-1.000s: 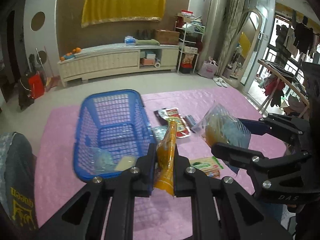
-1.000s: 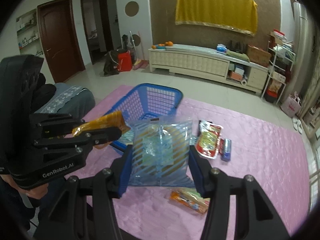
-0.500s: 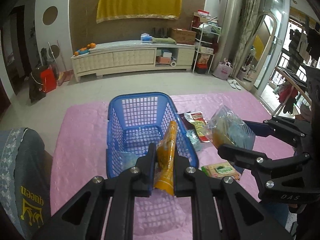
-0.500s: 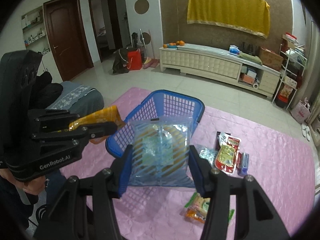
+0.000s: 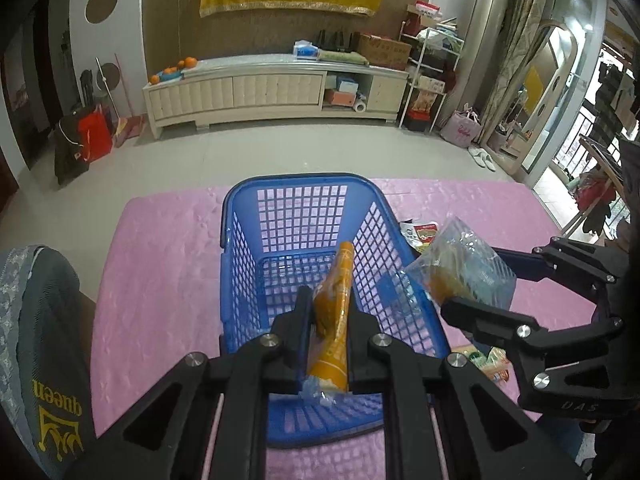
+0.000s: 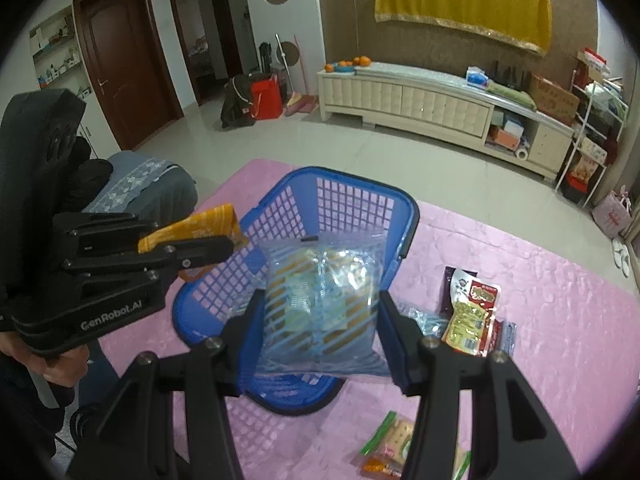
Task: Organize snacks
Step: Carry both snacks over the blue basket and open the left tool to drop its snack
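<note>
Above the blue basket (image 5: 312, 240), the left gripper (image 5: 328, 332) has its fingers closed tight on an orange snack packet (image 5: 334, 320), which stands edge-on between them over the basket's interior. The right gripper (image 6: 320, 320) has its fingers partly apart, pressed on both sides of a clear blue-striped snack bag (image 6: 322, 300), held over the basket's near rim (its contents are yellowish). The basket rests on a pink mat (image 6: 540, 300). To the basket's right, on the mat, lie a red-and-yellow snack packet (image 6: 472, 316) and, nearer the camera, a green-edged packet (image 6: 394, 442). A cream cabinet (image 5: 256, 92) stands against the far wall.
</note>
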The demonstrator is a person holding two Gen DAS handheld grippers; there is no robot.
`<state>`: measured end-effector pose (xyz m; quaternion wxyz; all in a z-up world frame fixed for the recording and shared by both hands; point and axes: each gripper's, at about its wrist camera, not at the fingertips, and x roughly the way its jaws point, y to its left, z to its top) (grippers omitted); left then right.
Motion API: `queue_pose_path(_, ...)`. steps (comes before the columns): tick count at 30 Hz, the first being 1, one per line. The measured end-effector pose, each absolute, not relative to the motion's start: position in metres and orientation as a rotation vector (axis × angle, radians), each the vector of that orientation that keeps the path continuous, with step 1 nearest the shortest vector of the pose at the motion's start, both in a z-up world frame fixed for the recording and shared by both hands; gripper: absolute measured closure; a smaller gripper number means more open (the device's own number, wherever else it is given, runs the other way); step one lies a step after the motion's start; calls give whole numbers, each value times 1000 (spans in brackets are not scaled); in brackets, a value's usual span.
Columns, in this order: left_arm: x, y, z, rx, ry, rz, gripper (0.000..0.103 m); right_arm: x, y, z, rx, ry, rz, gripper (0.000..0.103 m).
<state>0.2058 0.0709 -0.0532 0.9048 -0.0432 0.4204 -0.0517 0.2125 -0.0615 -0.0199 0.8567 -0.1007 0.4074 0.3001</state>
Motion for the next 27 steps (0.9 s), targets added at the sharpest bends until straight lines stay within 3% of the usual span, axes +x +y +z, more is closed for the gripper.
queue_pose_path(10, 258, 84, -68, -92, 904, -93, 90, 256, -49, -46, -209, 910, 640, 45)
queue_pose_path(12, 268, 85, -69, -101, 913, -88, 76, 263, -51, -48, -206, 916, 634, 45)
queue_pose_path(13, 271, 86, -69, -104, 914, -85, 56, 267, -51, -49, -205, 921, 629, 45)
queue_pose_path(15, 275, 87, -67, -101, 906, -75, 48, 273, -54, -49, -206, 923, 621, 45)
queue_pose_path(27, 258, 108, -63, -162, 918, -33, 45, 276, -53, -48, -191, 940, 610, 45)
